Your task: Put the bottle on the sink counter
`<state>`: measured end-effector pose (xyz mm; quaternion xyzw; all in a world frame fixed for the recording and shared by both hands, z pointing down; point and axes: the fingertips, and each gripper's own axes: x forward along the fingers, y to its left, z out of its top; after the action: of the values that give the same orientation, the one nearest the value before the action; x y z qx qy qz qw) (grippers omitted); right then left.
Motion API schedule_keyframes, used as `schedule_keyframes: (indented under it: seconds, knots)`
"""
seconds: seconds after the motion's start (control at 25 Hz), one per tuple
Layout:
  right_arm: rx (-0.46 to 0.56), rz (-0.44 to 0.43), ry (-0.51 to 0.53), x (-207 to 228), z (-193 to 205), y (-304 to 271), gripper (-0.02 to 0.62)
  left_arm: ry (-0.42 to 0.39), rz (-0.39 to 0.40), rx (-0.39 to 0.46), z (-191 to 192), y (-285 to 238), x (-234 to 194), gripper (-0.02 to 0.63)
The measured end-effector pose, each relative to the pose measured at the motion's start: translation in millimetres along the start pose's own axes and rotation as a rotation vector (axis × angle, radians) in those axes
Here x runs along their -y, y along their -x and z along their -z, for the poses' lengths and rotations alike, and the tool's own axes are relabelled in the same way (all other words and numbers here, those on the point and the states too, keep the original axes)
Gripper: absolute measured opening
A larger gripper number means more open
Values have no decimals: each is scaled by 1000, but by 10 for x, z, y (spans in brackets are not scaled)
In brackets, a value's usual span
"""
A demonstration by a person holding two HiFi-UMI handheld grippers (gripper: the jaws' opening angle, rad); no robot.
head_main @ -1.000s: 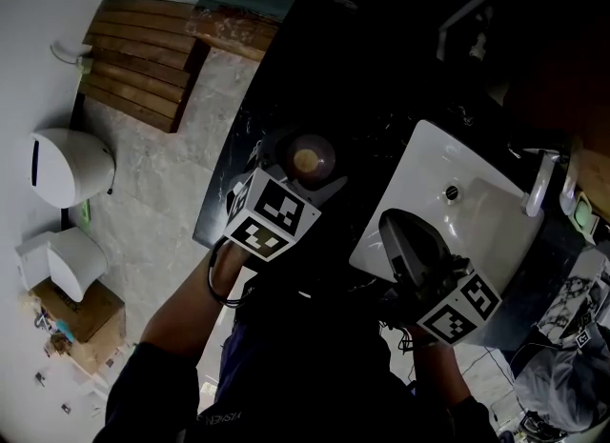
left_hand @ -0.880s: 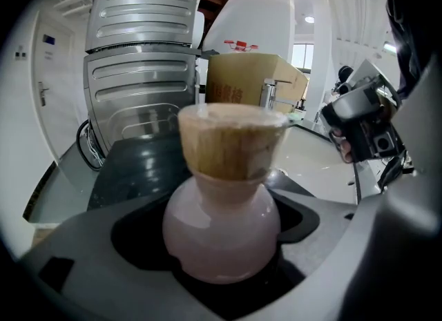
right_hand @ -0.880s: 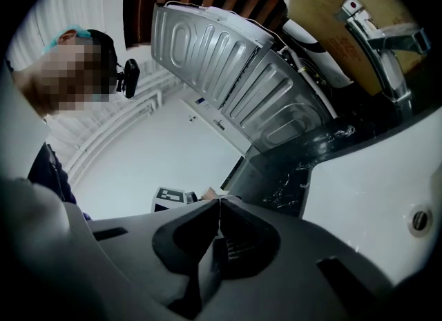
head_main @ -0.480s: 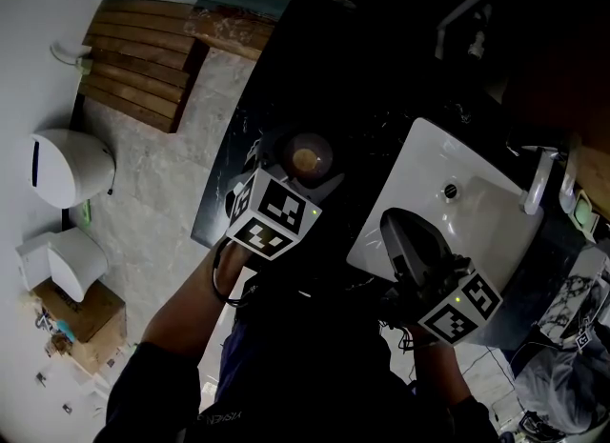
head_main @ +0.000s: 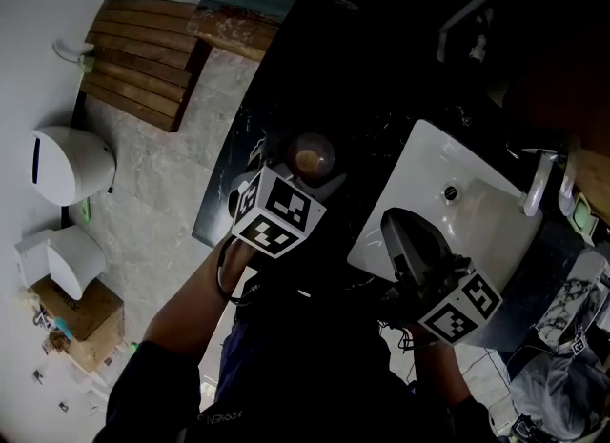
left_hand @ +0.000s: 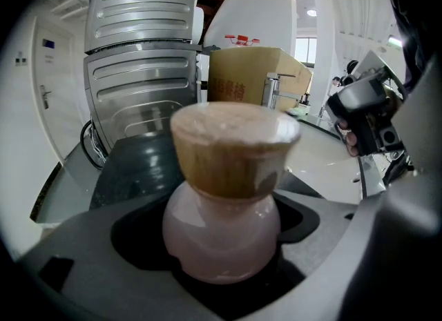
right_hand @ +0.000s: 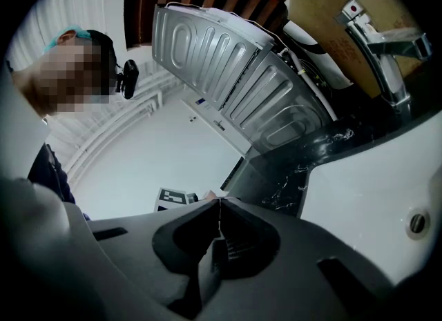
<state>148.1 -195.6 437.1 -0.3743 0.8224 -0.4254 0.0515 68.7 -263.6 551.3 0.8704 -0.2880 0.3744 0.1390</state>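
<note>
One round, pale-pink glass bottle (left_hand: 222,233) with a wooden cap is pinched between the jaws of the left gripper (head_main: 303,172), above the black marble counter (head_main: 286,79) beside one white sink (head_main: 481,217). The right gripper (right_hand: 219,217) hangs over the basin, its jaws pressed together and empty.

Head view overhead; gripper views share the sink (head_main: 429,160).

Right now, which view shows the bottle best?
The left gripper view: the bottle fills the centre, pale pink body held in the left tongs, wooden cap sharp above. The head view shows only its cap from above, small and dim beyond the marker cube. The right gripper view does not show it.
</note>
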Motion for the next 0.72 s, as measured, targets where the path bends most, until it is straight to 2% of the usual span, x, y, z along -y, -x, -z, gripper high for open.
schedule_keyframes:
  seconds: [0.72]
  knots:
    - [6, 2, 19, -106, -52, -9, 26, -12, 35, -3, 7, 4, 20, 405]
